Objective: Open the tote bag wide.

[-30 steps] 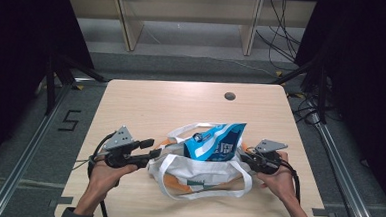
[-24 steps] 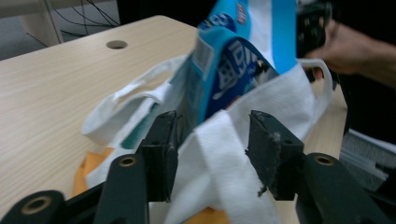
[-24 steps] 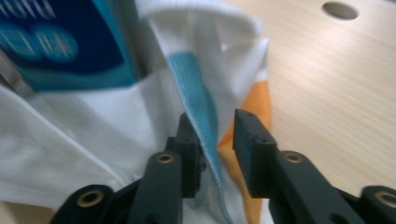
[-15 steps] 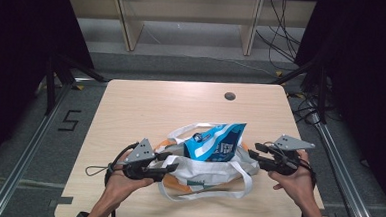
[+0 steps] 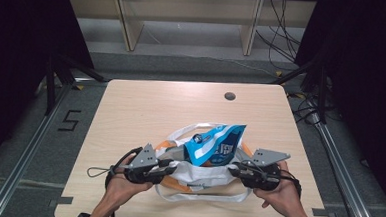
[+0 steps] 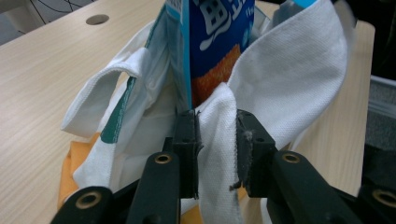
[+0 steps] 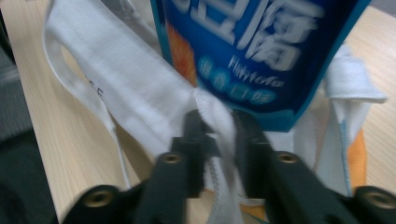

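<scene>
I see the white canvas tote bag (image 5: 202, 171) lying on the near half of the desk (image 5: 146, 111), toward the six o'clock edge, with its long axis running from nine to three o'clock between my two grippers. A blue snack packet (image 5: 214, 145) stands out of the bag's mouth, its long axis tilted so that the top corner points toward about one o'clock, away from me; something orange (image 5: 177, 185) shows under the fabric, but I cannot tell what it is. My left gripper (image 5: 170, 168) sits at the bag's nine o'clock end and points toward three o'clock; in the left gripper view its jaws have just been closing and a fold of the white cloth (image 6: 217, 140) stands between them, the left pad touching it, a thin gap at the right pad. My right gripper (image 5: 234, 169) is at the three o'clock end and points toward nine o'clock; its jaws have also just been closing, and the right gripper view, which is blurred, shows them pinching the bag's hem (image 7: 215, 126) just below the packet (image 7: 252, 51). One loop handle (image 5: 206, 195) lies flat toward six o'clock.
</scene>
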A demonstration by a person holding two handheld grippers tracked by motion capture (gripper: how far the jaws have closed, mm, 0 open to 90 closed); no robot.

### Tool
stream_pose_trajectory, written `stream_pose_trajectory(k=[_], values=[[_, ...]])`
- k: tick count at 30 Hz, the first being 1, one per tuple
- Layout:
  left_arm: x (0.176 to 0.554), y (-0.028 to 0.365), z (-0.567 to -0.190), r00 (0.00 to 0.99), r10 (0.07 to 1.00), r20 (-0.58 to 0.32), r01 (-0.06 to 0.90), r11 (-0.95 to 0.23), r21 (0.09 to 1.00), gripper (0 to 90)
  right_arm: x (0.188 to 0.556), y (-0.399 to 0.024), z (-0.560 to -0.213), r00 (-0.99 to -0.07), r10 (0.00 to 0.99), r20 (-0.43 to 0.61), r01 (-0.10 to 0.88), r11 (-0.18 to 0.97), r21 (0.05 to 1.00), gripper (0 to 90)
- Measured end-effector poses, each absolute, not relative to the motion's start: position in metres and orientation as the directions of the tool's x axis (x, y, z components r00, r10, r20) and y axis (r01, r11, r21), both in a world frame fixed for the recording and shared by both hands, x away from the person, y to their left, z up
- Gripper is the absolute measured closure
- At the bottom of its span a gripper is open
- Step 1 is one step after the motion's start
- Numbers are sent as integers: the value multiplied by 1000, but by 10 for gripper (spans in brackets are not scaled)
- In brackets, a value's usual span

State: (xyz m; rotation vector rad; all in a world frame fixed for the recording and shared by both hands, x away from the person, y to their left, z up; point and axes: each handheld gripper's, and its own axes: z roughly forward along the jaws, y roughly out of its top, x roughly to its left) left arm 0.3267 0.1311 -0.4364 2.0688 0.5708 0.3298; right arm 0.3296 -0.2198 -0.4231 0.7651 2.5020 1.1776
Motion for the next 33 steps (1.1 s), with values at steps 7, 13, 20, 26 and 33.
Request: stream_pose_trajectory(k=[7, 13, 20, 26, 33], values=[[325, 116, -470, 871, 490, 48, 277, -568, 775, 752, 328, -202, -446, -859, 505, -87, 312, 650, 693, 826], [334, 111, -494, 869, 486, 95, 290, -654, 698, 823, 336, -189, -477, -859, 504, -84, 350, 700, 623, 843], [350, 105, -503, 837, 524, 155, 306, -685, 661, 838, 347, -181, -492, -854, 507, -117, 333, 707, 624, 854], [336, 118, -479, 882, 465, 80, 285, -660, 695, 596, 343, -195, -474, -852, 524, 17, 389, 611, 689, 622], [328, 135, -426, 880, 475, -18, 305, -535, 788, 373, 336, -237, -408, -828, 560, 26, 338, 462, 820, 546]])
